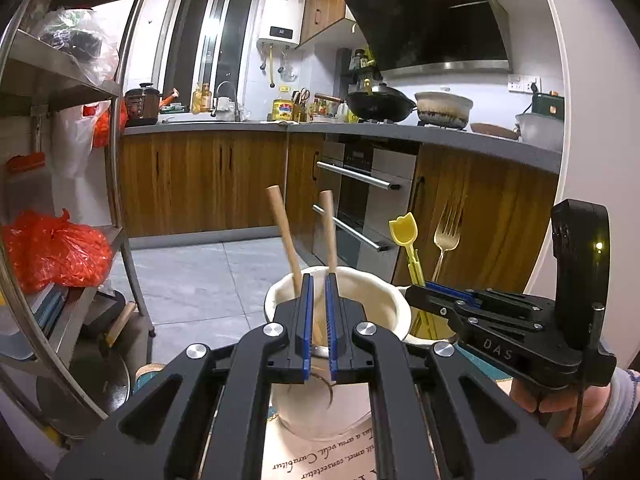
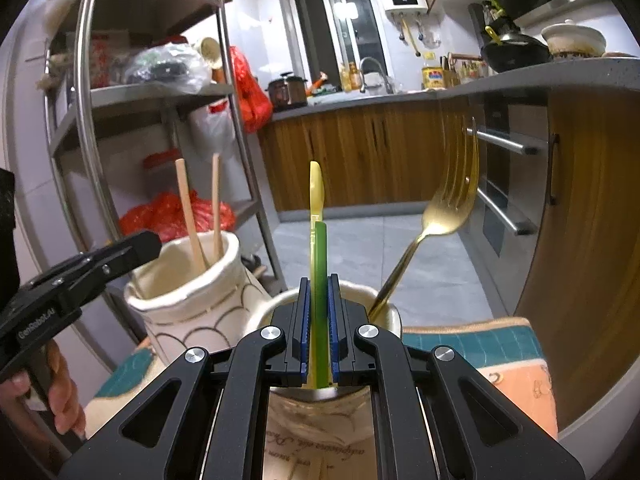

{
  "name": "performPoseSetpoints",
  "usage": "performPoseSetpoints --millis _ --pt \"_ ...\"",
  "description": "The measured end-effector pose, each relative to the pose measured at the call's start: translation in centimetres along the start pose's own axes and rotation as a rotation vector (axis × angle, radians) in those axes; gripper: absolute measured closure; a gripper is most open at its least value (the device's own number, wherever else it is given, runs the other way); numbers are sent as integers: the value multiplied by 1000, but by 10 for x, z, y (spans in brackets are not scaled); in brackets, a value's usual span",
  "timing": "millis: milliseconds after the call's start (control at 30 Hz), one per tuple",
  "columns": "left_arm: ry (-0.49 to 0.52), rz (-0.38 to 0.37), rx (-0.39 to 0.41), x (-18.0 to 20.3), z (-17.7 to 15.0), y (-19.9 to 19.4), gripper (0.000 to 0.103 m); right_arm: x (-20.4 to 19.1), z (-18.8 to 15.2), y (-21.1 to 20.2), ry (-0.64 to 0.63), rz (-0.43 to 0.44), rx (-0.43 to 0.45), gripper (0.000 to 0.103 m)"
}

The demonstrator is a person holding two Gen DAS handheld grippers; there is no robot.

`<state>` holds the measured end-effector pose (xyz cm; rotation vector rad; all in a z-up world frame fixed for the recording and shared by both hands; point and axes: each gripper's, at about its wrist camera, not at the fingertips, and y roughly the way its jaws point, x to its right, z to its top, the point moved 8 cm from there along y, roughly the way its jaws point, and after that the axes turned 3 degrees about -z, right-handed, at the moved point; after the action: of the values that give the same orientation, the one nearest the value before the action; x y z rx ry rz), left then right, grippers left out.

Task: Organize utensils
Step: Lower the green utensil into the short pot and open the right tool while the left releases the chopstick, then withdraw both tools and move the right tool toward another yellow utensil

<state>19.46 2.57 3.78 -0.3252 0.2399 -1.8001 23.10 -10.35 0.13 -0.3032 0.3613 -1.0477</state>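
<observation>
Left tool (image 1: 319,280) over the rim of a cream holder (image 1: 340,312), its blue-lined jaws a narrow gap apart with one wooden chopstick (image 1: 329,232) rising between them; whether the pads touch it cannot be told. A second chopstick (image 1: 285,236) leans just to the left, outside the jaws. Right tool (image 1: 424,290) enters from the right, closed on a yellow utensil (image 1: 406,240) that stands upright beside a gold fork (image 1: 446,232), tines up, in a second container behind the holder. Background: wooden cabinets (image 1: 200,184), oven (image 1: 360,200), metal shelving (image 1: 60,92) with a red bag (image 1: 52,252).
</observation>
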Motion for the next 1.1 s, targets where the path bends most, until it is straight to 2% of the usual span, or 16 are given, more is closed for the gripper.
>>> performPoseSetpoints --millis 133,200,233,267,400,433,467,533,600,667,767,800,833,867,900,1100 --pt "1 8 -2 0 1 -3 94 3 -2 -2 14 4 -11 94" --pt "0 12 -5 1 1 -6 83 3 0 -5 17 5 -7 89" --pt "0 18 -7 1 1 -8 71 3 0 -7 19 9 -6 86" --pt "1 19 -4 2 2 -11 66 2 1 -9 20 8 -3 86" --pt "12 28 -11 7 2 -21 65 2 6 -22 22 -1 11 85" --pt "11 26 -8 8 2 -25 60 2 7 -25 21 -6 14 83" --pt "8 26 -5 8 3 -28 52 2 8 -30 19 -11 19 80" --pt "1 27 5 10 5 -37 45 3 11 -41 19 -22 36 71" --pt "-1 24 5 12 6 -44 44 7 14 -52 25 -34 42 65" --pt "-2 30 7 13 7 -50 34 10 14 -61 35 -41 41 57" --pt "-2 40 23 17 8 -63 19 17 14 -78 55 -44 53 35" --pt "-1 40 27 18 8 -67 17 20 14 -85 61 -46 60 24" --pt "1 40 30 20 8 -72 12 22 14 -92 66 -49 70 16" --pt "3 45 30 22 8 -75 6 24 12 -96 68 -53 74 13" --pt "7 51 30 24 6 -79 5 27 11 -102 71 -62 74 9" --pt "31 52 3 41 -8 -92 5 45 -4 -122 71 -122 50 6"
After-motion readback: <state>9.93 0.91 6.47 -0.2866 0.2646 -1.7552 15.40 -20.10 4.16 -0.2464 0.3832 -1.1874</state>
